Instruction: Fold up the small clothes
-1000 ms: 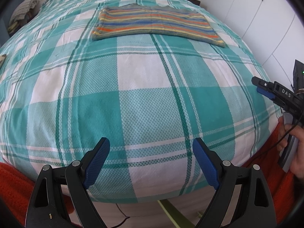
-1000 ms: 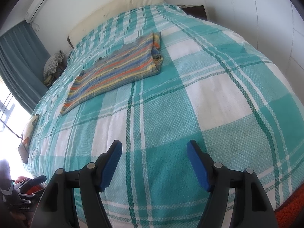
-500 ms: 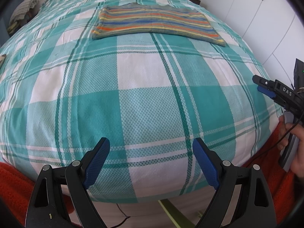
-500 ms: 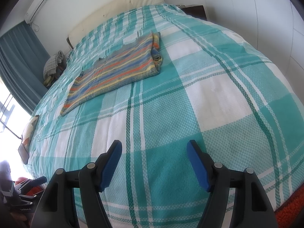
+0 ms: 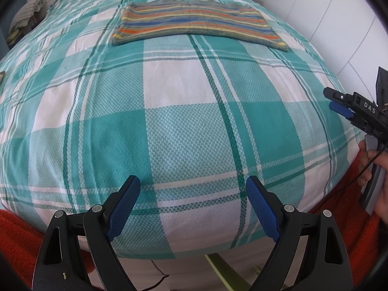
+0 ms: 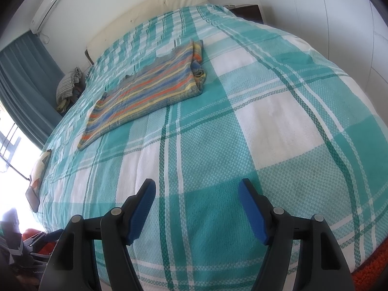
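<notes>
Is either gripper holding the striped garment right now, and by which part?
Neither. Both the left gripper and right gripper are open and empty; the striped garment lies untouched on the bed.

I'm seeing daylight pouring through the window [image 6: 9,143] beside teal curtains [image 6: 21,84]; white walls [image 6: 315,12], an air conditioner [image 6: 46,7], an orange rug [image 5: 14,232] surrounding the bed [image 6: 266,121].

1. I see one striped garment [image 5: 194,24], banded in orange, blue, yellow and grey.
2. It lies flat on the bed [image 5: 169,126], folded into a long rectangle, far up the cover.
3. Its right end [image 6: 197,65] is bunched and thicker.
</notes>
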{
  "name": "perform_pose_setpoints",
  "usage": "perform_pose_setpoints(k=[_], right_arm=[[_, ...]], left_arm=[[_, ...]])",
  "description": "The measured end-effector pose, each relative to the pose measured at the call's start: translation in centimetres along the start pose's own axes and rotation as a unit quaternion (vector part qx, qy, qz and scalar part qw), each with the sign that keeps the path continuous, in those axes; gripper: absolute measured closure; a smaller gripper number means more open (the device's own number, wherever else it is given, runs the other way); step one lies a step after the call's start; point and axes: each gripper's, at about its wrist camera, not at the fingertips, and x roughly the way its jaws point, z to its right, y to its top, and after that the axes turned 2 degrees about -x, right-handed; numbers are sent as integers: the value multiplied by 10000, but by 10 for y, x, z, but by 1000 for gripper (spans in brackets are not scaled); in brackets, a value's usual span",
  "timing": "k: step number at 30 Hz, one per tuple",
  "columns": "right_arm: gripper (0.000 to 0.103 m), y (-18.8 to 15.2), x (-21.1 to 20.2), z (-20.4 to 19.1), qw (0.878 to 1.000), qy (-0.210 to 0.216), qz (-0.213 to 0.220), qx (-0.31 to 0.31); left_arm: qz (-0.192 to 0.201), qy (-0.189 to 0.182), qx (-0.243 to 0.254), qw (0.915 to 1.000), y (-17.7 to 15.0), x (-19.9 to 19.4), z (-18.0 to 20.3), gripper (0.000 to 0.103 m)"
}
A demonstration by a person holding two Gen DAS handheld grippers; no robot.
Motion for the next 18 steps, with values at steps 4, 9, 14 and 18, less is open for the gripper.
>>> perform_pose_setpoints(k=[4,9,14,18], right_arm=[[32,0,2,1,10000,5,-18,14],[32,-1,4,1,10000,-3,-36,10],[32,-1,5,1,10000,2,-37,15],[32,-1,5,1,10000,1,-34,12]], left_arm=[[-18,9,20,10000,0,2,0,13],[-29,2,16,10000,0,3,-1,13],[-33,6,27,10000,0,4,0,13],[-33,6,24,10000,0,4,0,13]])
